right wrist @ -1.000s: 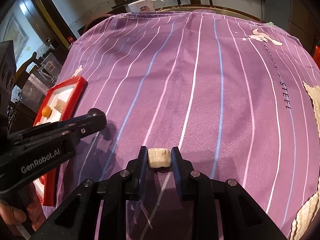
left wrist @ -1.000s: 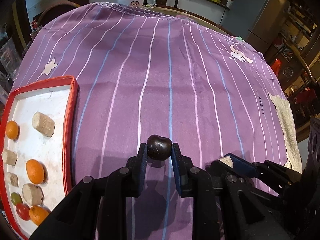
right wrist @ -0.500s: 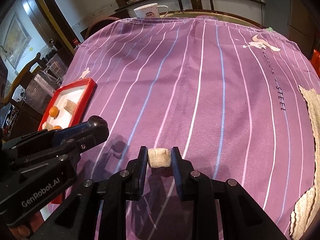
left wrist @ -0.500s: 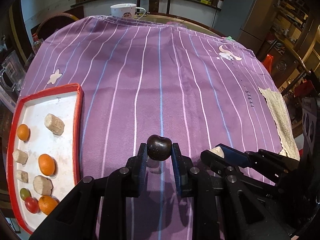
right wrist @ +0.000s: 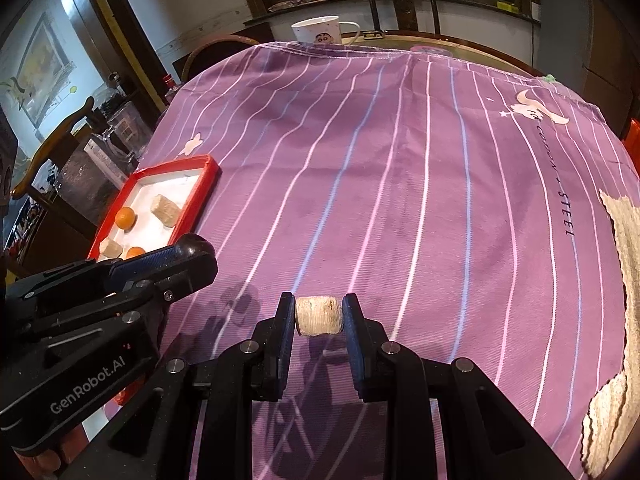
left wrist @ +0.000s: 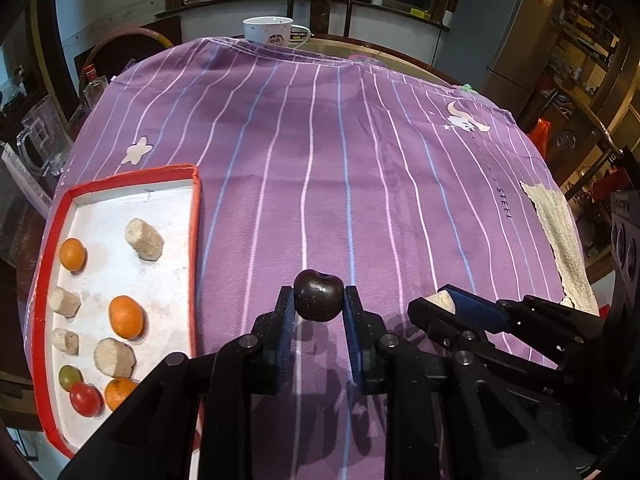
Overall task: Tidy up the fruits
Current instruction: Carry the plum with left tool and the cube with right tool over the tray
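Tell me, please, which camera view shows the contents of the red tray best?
The left wrist view: the red tray lies nearly whole there, holding oranges, beige chunks, a green fruit and a red one. In the right wrist view the left gripper hides its near half, leaving two oranges and two chunks.

Left gripper [left wrist: 319,304] clamped on a dark cherry [left wrist: 319,295], hovering over the purple striped tablecloth [left wrist: 320,168]. Red-rimmed tray [left wrist: 195,240] sitting off to the left, loaded with oranges [left wrist: 126,317] and beige chunks [left wrist: 144,239]. Right gripper [left wrist: 442,304] just beside on the right, pinching another beige piece [left wrist: 438,301]. White mug [left wrist: 269,29] way at the far edge.
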Available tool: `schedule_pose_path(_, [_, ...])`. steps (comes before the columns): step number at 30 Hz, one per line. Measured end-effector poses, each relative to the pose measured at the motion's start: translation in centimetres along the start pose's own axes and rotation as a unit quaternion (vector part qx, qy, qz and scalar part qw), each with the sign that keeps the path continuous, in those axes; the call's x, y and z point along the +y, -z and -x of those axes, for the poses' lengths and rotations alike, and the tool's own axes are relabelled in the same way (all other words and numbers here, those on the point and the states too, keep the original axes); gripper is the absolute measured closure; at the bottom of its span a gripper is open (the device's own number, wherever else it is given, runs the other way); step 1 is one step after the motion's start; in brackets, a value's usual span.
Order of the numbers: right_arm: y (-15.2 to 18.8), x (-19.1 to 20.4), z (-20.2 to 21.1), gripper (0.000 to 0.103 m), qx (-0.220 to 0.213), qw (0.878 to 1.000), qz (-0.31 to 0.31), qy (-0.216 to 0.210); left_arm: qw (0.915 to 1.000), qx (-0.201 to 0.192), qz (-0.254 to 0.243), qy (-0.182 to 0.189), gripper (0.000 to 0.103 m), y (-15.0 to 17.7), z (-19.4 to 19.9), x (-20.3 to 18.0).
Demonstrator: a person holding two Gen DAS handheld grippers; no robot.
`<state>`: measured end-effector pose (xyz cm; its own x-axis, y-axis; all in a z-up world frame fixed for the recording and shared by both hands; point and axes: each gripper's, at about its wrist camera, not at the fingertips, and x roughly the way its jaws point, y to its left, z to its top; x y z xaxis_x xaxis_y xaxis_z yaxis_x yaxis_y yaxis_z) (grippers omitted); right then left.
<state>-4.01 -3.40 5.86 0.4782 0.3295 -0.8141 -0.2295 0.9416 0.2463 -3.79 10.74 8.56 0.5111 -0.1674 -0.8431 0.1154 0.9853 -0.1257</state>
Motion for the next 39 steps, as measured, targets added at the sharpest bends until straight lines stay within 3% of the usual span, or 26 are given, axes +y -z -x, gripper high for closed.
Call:
schedule_pose_path(21, [0.0, 5.0, 0.6, 0.077, -0.006, 0.999, 0.039, 0.004, 0.9994, -0.018, 0.028, -0.005, 0.08, 1.0, 2.4, 4.3])
schedule_pose_path(39, [-0.1, 11.0, -1.2, 0.076, 0.004, 0.997, 0.079, -0.019, 0.9963, -0.016, 0.079, -0.03, 0.08, 2.6, 3.6, 11.6])
